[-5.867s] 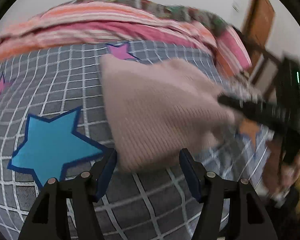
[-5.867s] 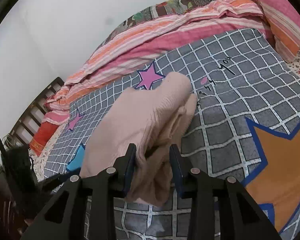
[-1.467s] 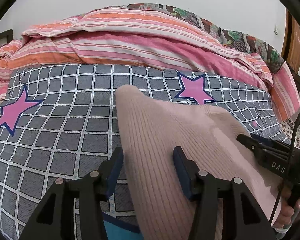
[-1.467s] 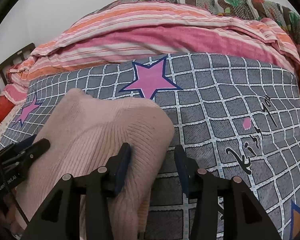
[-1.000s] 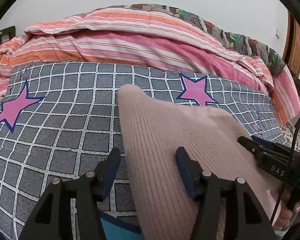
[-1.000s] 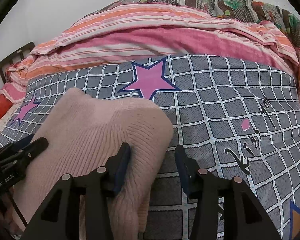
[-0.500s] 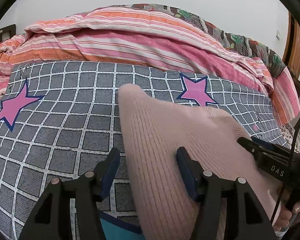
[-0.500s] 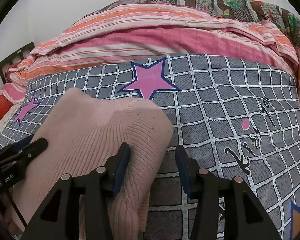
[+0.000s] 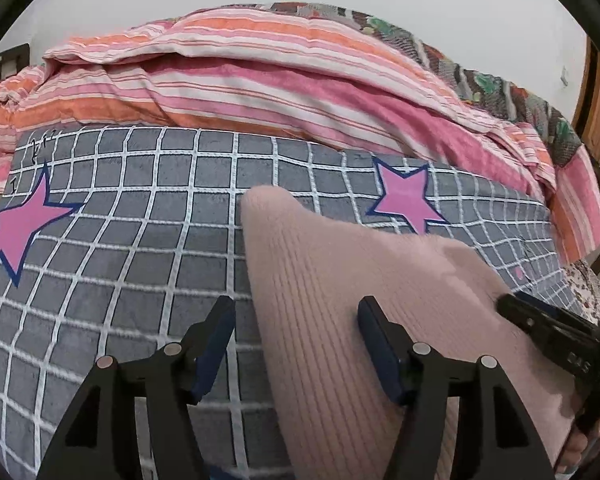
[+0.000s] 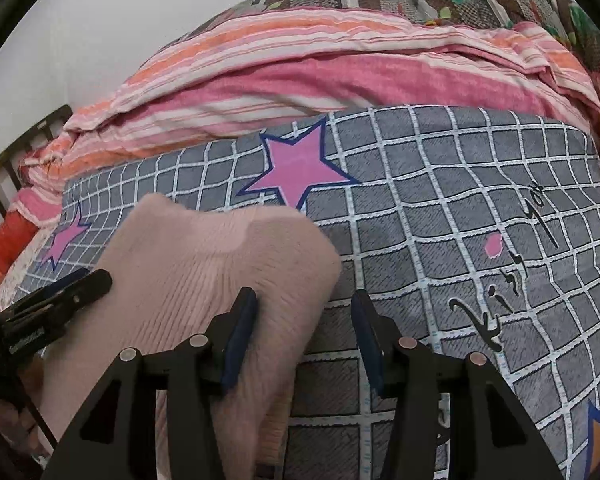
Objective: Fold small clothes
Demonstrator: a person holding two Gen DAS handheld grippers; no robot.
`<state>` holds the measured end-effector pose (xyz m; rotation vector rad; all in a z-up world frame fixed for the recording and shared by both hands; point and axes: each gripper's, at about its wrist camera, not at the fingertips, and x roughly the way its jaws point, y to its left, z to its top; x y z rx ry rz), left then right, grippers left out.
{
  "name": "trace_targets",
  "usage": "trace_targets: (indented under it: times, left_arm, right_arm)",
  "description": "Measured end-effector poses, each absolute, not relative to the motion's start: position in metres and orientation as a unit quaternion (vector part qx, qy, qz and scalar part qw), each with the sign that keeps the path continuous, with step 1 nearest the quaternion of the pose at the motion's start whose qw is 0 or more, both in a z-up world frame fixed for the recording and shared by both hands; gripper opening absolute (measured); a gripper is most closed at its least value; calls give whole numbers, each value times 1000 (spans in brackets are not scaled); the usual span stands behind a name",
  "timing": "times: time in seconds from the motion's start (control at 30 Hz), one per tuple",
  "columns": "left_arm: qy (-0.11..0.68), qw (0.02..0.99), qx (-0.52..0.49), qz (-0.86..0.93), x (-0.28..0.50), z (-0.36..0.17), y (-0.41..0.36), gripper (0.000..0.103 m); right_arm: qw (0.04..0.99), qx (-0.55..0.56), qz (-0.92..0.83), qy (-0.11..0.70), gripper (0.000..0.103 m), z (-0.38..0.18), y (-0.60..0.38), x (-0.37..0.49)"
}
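Observation:
A pale pink ribbed knit garment (image 9: 340, 300) lies folded on the grey checked bedspread (image 9: 140, 240). My left gripper (image 9: 296, 324) is open and straddles the garment's left edge. In the right wrist view the garment (image 10: 204, 264) lies left of centre. My right gripper (image 10: 304, 320) is open over its right edge, the left finger resting on the knit. Each gripper shows in the other's view: the right one (image 9: 540, 320), the left one (image 10: 72, 292). Neither pinches the cloth.
A rolled pink and orange striped quilt (image 9: 260, 88) lies along the far side of the bed. Pink stars (image 10: 296, 168) mark the bedspread. A wooden door (image 9: 596, 96) stands at far right, a dark bed frame (image 10: 20, 152) at left.
Six seconds ago the right gripper was shut on the lifted garment. Now the garment lies flat and both grippers are open over its edges. In the last second almost nothing moves.

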<state>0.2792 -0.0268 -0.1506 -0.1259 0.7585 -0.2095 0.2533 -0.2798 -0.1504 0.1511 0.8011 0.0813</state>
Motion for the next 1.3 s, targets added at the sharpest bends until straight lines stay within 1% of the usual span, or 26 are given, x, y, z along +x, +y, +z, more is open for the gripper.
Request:
trace_targets:
  times: [0.07,0.2,0.33,0.43,0.53,0.57,0.7,0.73,0.77,0.87,1.0,1.3]
  left_arm:
    - [380,918,-63,-97,295,-153,-27,54]
    - [392,914,-66,-82,320,-160,-25,49]
    - [395,912,-76,-84,325,-167,-22,36]
    - [388,916,-69,-80,323,-165,-24,33]
    - [385,917,-66,-77,322,-165,-24,33]
    - [385,918,-64,-76,320,-165,-24,35]
    - [380,921,-54,-71,314,-163,-27,36]
    - [378,922,-48,-68,312,-163,-29,37]
    - [377,923,-46,-66,311,-162,-29,37]
    - [373,925,-39,-63,306,-161,-30,37]
    - [369,927,-35,-59,303,-160,-30,37]
    - [366,929,-29,-52,300,-159,-31,41]
  right_arm:
    - [917,73,38,390,48,-150,-282,256]
    - [915,79,40,394,50,-152,-286,260]
    - [914,83,38,395,50,-153,-286,263]
    - [910,88,42,402,51,-156,-286,269]
    - [905,98,48,411,51,-160,-288,272]
    - [904,103,51,412,51,-162,-289,273]
    - [899,123,62,415,50,-166,-291,276]
    - [898,129,69,416,44,-167,-292,277]
    - [897,134,79,414,32,-167,-291,277]
    - [904,117,81,402,23,-164,-283,272]
    - [914,81,68,393,21,-162,-272,269]
    - [912,86,68,395,22,-165,-276,270]
